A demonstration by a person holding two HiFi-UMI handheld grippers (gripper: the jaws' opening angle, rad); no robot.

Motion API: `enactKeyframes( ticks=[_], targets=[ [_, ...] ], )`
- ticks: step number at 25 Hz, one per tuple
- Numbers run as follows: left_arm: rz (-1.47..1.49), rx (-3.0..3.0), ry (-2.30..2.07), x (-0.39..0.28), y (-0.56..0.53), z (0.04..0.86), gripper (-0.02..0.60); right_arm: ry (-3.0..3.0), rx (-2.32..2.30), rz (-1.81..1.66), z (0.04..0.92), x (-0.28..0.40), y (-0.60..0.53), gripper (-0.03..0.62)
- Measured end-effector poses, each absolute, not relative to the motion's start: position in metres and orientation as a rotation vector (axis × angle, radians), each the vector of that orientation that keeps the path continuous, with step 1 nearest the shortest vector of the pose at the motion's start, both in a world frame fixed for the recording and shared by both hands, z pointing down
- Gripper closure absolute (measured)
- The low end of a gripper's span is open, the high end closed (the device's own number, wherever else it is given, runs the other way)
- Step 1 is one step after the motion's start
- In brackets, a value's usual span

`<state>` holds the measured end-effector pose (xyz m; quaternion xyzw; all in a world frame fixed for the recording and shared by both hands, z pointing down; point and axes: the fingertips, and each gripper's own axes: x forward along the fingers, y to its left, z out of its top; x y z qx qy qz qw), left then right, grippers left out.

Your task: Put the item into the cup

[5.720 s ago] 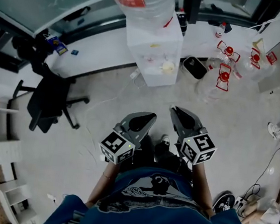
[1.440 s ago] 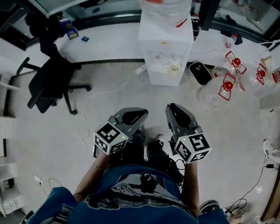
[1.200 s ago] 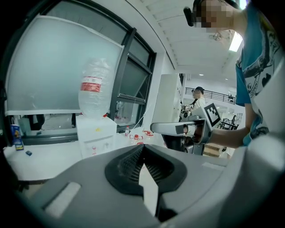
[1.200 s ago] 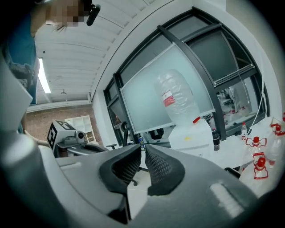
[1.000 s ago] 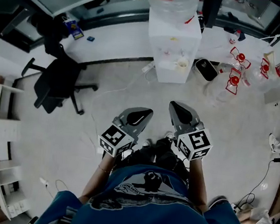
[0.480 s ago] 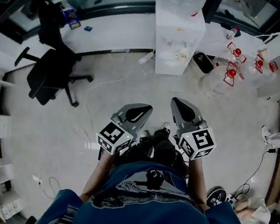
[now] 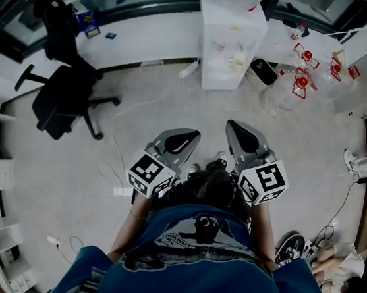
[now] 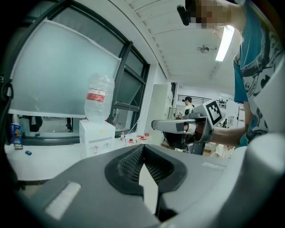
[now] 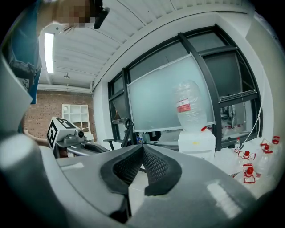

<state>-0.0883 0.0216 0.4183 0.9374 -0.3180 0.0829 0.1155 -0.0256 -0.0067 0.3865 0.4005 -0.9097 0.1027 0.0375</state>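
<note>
My left gripper (image 7: 183,140) and right gripper (image 7: 237,133) are held side by side in front of my torso, high above the floor. Both are shut with nothing between the pads. In the left gripper view the left gripper (image 8: 143,149) has its jaws meeting at the tip, and the right gripper (image 8: 185,127) shows beside it. The right gripper (image 9: 142,150) looks the same in its own view. A white water dispenser (image 7: 228,38) stands ahead by the wall. A small pale thing (image 7: 237,63), perhaps a cup, sits in its recess. I see no loose item.
Clear bottles with red caps (image 7: 301,81) and a black bin (image 7: 262,71) stand right of the dispenser. A black office chair (image 7: 64,95) is at the left by a long white desk (image 7: 137,34). A white cable (image 7: 138,114) trails over the floor.
The view has drifted, so the dispenser now sits a little higher and farther left in the picture. Both grippers stay shut and close to my torso.
</note>
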Motion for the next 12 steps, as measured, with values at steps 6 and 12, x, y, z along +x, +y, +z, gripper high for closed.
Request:
enactKeyframes(
  ticks=[6, 12],
  targets=[
    [0.217, 2.764, -0.915, -0.089, 0.024, 0.414, 0.571, -2.779, 1.221, 0.291, 0.385, -0.032, -0.002, 0.594],
    [0.209, 2.771, -0.893, -0.089, 0.027, 0.413, 0.571, -2.775, 1.212, 0.290, 0.386, -0.038, 0.001, 0.594]
  ],
)
